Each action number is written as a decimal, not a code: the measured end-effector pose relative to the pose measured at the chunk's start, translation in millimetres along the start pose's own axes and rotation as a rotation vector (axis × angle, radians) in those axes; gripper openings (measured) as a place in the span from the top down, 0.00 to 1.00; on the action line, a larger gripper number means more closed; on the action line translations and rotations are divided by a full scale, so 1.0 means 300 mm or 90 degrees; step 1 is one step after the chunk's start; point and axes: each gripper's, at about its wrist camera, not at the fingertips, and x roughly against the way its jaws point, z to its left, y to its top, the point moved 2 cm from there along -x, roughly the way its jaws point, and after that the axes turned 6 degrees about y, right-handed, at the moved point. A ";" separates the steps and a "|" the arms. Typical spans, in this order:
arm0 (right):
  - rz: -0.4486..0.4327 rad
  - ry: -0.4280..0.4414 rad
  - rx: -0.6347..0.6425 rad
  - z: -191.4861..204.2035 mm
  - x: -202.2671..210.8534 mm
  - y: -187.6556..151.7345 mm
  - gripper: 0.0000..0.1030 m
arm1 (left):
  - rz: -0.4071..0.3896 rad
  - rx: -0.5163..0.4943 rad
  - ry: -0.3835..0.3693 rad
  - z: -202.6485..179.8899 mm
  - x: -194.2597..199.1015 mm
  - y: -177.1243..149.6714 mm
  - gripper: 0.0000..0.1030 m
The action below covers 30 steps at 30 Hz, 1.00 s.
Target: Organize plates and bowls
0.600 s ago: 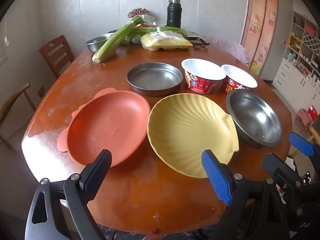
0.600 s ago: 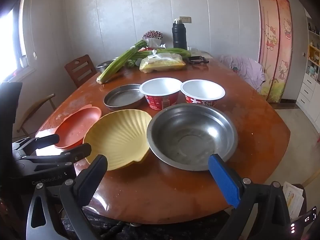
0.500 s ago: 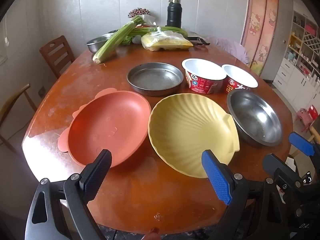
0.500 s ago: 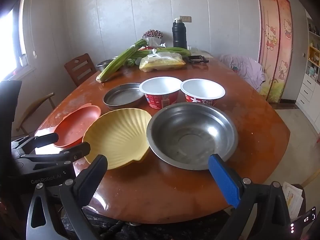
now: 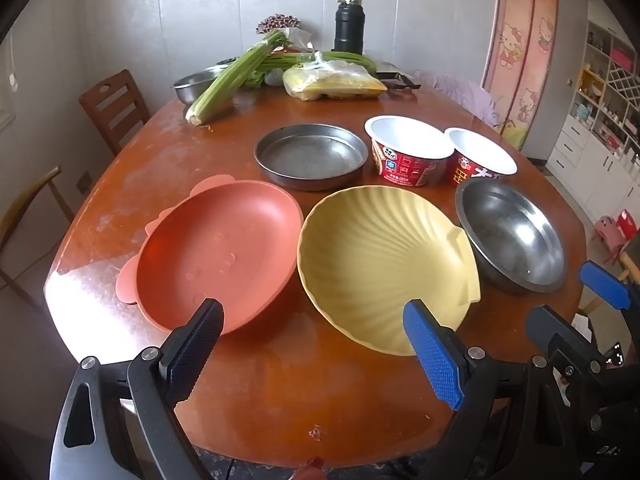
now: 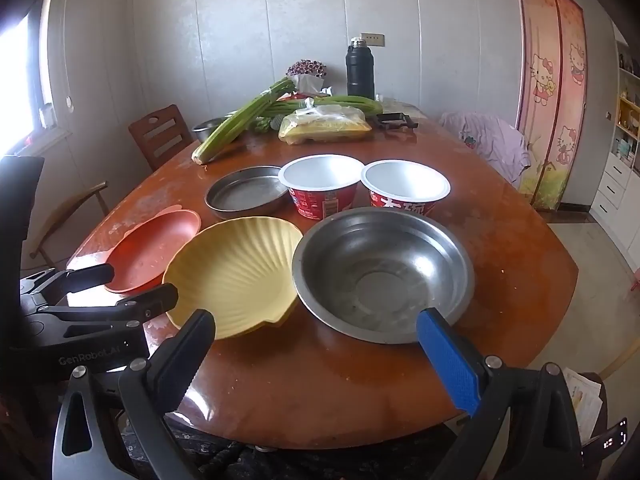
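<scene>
— Left wrist view: nothing stacked yet? The orange plate (image 5: 216, 252), yellow shell plate (image 5: 380, 260) and steel bowl (image 5: 516, 236) lie side by side along the table's (image 5: 288, 392) near edge.

— None. The metal pan (image 5: 312, 156) and two noodle bowls (image 5: 408, 148) sit behind them (all separate).

— And the grippers?

— The left gripper (image 5: 316, 352) and right gripper (image 6: 316, 356) both gape wide, empty, hovering short of the dishes. Everything's left to do, I'd say.

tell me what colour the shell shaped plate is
Pale yellow, with fan-like ridges. The shell-shaped plate shows best in the left wrist view.
</scene>
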 end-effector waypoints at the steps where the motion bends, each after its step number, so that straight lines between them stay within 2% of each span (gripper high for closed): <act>1: -0.001 -0.002 0.002 0.001 0.004 0.001 0.02 | 0.000 0.000 0.000 -0.001 0.000 0.000 0.11; 30: 0.004 0.013 0.008 0.017 -0.015 -0.013 0.02 | -0.003 0.004 0.001 0.006 0.001 -0.003 0.11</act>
